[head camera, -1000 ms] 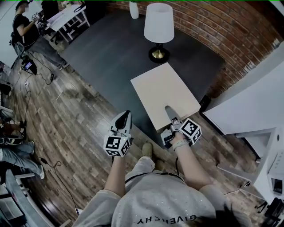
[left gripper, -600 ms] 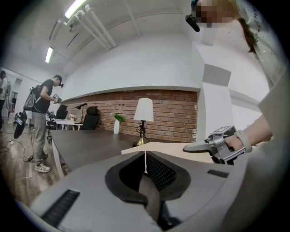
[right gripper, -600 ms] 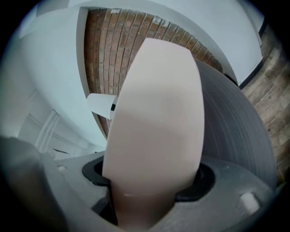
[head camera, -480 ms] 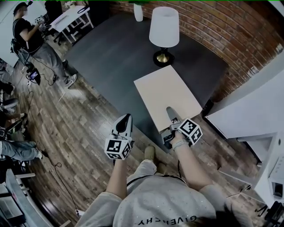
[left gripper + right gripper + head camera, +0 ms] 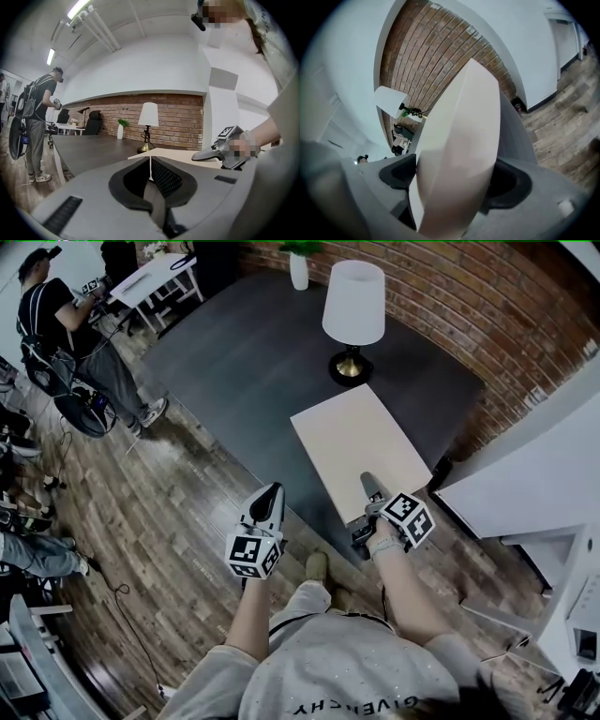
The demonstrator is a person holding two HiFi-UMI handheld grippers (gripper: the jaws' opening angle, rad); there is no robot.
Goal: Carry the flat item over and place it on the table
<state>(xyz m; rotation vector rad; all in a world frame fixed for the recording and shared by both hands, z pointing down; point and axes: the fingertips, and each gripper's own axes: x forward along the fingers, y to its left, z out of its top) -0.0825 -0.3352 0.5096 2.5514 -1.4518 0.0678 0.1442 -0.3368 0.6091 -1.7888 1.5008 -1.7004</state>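
Note:
The flat item is a pale beige board (image 5: 361, 442) lying on the dark grey table (image 5: 253, 362), its near end at the table's front edge. My right gripper (image 5: 367, 488) is at that near end, one jaw over the board. In the right gripper view the board (image 5: 459, 140) runs out between the jaws, which have just been opening and stand wide. My left gripper (image 5: 272, 495) hovers over the floor left of the board, shut with nothing in it. The left gripper view shows its pads (image 5: 150, 165) meeting, the board (image 5: 187, 153) beyond them and the right gripper (image 5: 199, 156).
A white-shaded lamp (image 5: 353, 315) stands on the table just beyond the board, with a white vase (image 5: 299, 268) further back. A brick wall (image 5: 487, 306) and a white counter (image 5: 525, 474) close the right side. A person (image 5: 66, 343) stands at the far left among floor cables.
The right gripper has tipped downward a little at the board's near end. The person at the far left has shifted position. The left gripper has stayed where it was.

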